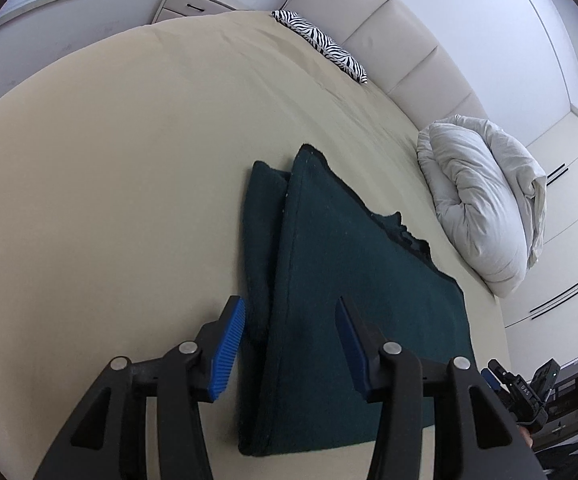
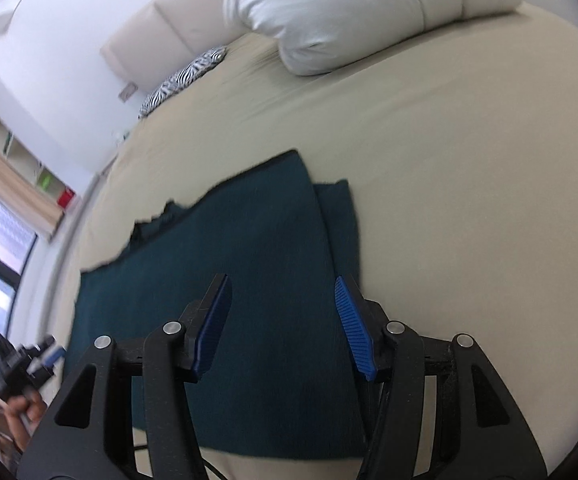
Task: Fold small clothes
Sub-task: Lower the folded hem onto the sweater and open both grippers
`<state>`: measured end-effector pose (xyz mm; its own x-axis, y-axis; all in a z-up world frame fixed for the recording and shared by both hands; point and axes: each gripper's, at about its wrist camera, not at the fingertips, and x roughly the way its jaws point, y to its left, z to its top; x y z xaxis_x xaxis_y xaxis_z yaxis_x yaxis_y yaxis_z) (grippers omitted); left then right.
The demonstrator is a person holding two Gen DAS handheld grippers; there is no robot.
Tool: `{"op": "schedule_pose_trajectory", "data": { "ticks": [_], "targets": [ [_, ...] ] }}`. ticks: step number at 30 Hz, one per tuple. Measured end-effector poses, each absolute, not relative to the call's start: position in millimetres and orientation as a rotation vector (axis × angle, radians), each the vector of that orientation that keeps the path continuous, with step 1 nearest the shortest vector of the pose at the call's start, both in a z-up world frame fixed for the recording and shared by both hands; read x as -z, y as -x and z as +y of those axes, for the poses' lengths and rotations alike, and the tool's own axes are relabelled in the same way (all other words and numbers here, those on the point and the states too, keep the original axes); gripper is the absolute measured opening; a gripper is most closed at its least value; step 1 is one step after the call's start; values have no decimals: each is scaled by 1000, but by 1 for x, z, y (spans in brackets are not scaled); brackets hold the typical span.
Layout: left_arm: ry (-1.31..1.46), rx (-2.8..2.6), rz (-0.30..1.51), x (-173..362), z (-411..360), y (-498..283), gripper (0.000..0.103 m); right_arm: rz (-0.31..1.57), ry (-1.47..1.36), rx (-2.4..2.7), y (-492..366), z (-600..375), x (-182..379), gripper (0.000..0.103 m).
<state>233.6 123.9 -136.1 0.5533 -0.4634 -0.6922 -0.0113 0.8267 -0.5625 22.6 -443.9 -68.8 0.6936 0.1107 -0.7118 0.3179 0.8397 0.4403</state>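
Left wrist view gives us the only writing we can find: small letters on the body of the right gripper [image 1: 493, 374] at the lower right edge, which seem to read "DAS", though they are too small for us to be sure.

We see the dark green garment [image 1: 353, 304] lying flat on the beige bed sheet [image 1: 109, 184], folded over itself. A narrow strip of the lower layer shows along one long side, and the opposite far edge is jagged and uneven. Its cloth looks thick and fuzzy, and we cannot tell what kind of garment it is.

Our left gripper [image 1: 291, 340] hovers over the near part of the garment with its blue ribbed pads [image 1: 227, 354] spread wide and nothing between them. From the right wrist view, the right gripper [image 2: 283, 326] is likewise wide apart above the cloth and holds nothing.

Beyond the garment we see a bundled white duvet [image 1: 485, 196], a zebra-striped pillow [image 1: 323, 44] against the padded headboard [image 1: 393, 40], and a bedside drawer unit [image 1: 197, 2].
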Motion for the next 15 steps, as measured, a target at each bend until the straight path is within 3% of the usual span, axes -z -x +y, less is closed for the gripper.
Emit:
{"op": "schedule_pose_trajectory", "data": {
  "ticks": [8, 15],
  "targets": [
    [380, 262, 916, 139, 108, -202, 49, 838, -508, 149, 38, -435, 79, 52],
    [309, 261, 917, 143, 103, -202, 21, 846, -545, 159, 52, -445, 89, 52]
  ]
}}
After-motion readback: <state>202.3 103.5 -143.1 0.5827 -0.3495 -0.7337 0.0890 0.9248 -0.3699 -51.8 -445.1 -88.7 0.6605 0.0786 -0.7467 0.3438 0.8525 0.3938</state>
